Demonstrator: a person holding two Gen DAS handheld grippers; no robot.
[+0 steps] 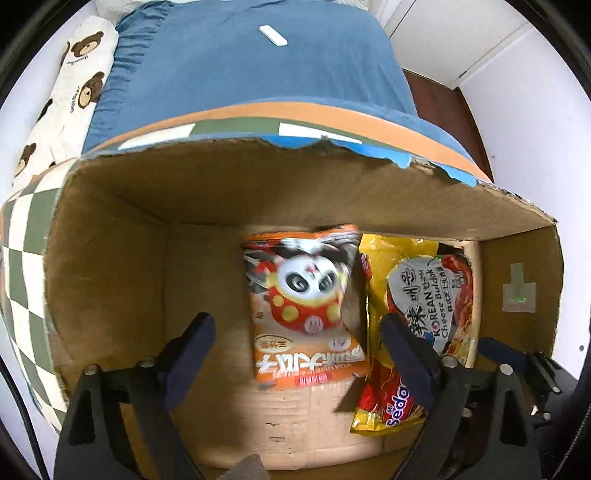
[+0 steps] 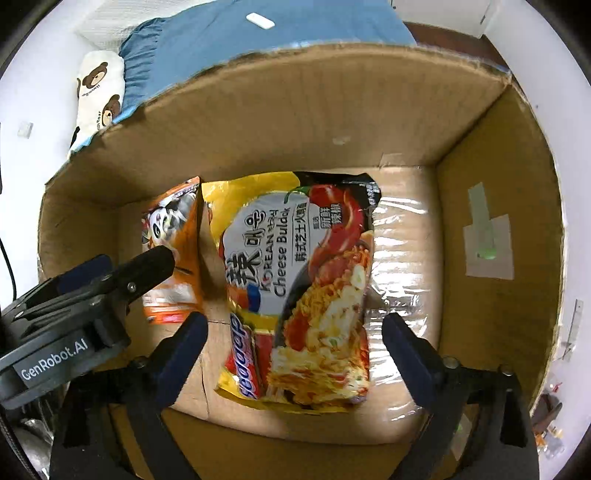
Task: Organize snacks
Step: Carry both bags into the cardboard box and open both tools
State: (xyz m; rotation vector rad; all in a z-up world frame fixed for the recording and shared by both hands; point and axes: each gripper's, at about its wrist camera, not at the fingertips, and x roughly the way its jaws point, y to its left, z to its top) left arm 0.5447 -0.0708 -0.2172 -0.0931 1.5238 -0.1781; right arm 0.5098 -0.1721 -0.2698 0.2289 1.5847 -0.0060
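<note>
An orange panda snack packet [image 1: 306,306] lies flat on the floor of an open cardboard box [image 1: 110,258]. A yellow Korean cheese noodle packet [image 1: 417,325] lies right beside it. My left gripper [image 1: 295,354] is open and empty, above the orange packet's near end. In the right wrist view, my right gripper [image 2: 295,354] is open and empty, its fingers either side of the noodle packet [image 2: 299,291]. The orange packet [image 2: 173,258] lies to its left, partly hidden by my left gripper [image 2: 118,273].
The box's far wall [image 2: 295,110] has a torn top edge. Behind it is a bed with a blue cover [image 1: 251,66], a bear-print pillow [image 1: 74,85] and a small white remote [image 1: 273,35]. Tape patches mark the box's right wall [image 2: 487,236].
</note>
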